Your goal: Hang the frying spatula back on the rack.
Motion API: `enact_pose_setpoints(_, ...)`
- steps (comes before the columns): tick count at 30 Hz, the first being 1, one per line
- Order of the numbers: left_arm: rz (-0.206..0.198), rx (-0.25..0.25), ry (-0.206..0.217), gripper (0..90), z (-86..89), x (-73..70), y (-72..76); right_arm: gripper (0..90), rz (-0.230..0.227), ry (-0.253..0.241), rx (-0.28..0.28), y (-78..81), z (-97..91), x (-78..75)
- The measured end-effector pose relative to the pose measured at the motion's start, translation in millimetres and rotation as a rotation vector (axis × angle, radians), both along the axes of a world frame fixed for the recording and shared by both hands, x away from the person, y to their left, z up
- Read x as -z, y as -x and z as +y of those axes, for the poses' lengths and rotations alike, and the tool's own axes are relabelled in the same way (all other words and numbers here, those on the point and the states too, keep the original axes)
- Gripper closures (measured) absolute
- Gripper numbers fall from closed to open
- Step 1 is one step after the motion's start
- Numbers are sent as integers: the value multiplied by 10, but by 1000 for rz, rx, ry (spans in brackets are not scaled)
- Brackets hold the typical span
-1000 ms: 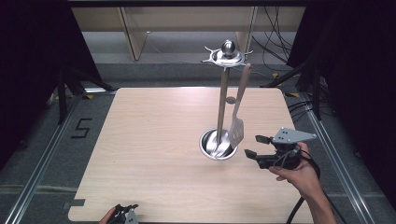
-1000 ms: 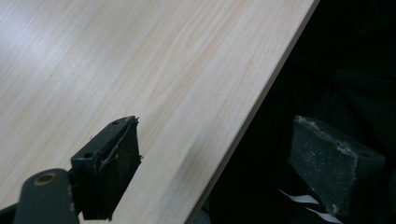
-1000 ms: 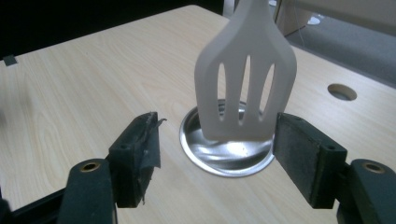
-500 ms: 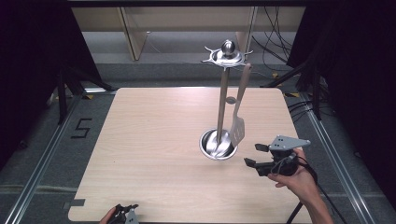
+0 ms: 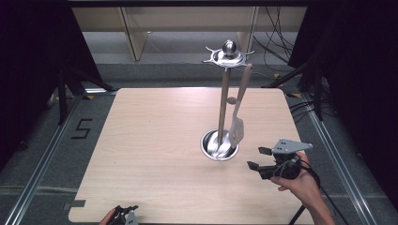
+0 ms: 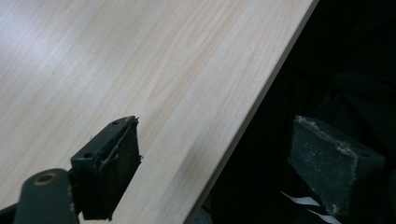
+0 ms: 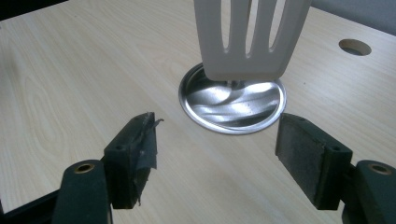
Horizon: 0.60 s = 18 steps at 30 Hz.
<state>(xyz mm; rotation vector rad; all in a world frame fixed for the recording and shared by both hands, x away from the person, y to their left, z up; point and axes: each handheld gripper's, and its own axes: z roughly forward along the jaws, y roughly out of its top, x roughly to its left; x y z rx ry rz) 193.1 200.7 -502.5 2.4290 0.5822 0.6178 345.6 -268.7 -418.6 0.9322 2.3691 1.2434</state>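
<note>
I have drawn my right gripper (image 5: 259,158) back toward the near edge of the table (image 5: 155,140) and slightly right, away from the utensil stand's round steel base (image 5: 219,145); my right hand (image 5: 300,185) has dropped lower with it; its jaws have remained parted throughout.

Bare table (image 5: 150,140) left of the utensil stand (image 5: 220,145), open for passage. Beside the stand's pole, a hanging slotted spatula (image 5: 236,131) blocking approach from the right.
</note>
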Motion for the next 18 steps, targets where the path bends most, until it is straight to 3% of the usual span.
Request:
enact_pose_setpoints(2,-1,-1,-1,155,0,-2,4,302,14,-1,0,15,4,0)
enact_pose_setpoints(4,0,0,-2,155,0,2,7,302,-8,1,-8,8,4,15)
enact_pose_setpoints(6,-1,-1,-7,155,2,4,13,302,20,2,0,31,11,20)
enact_pose_setpoints(7,9,4,0,155,2,10,9,302,-1,8,-3,20,8,31)
enact_pose_setpoints(8,4,0,-2,155,4,9,10,301,23,-4,6,38,20,36)
enact_pose_setpoints(9,-11,-10,-10,155,7,5,16,302,15,4,3,31,18,46)
enact_pose_setpoints(11,-7,-7,-5,155,11,2,15,302,33,4,-1,39,19,54)
enact_pose_setpoints(12,-6,-8,-6,155,11,2,13,301,17,6,-1,28,12,60)
enact_pose_setpoints(18,10,4,-1,155,1,10,8,301,31,6,10,62,-5,102)
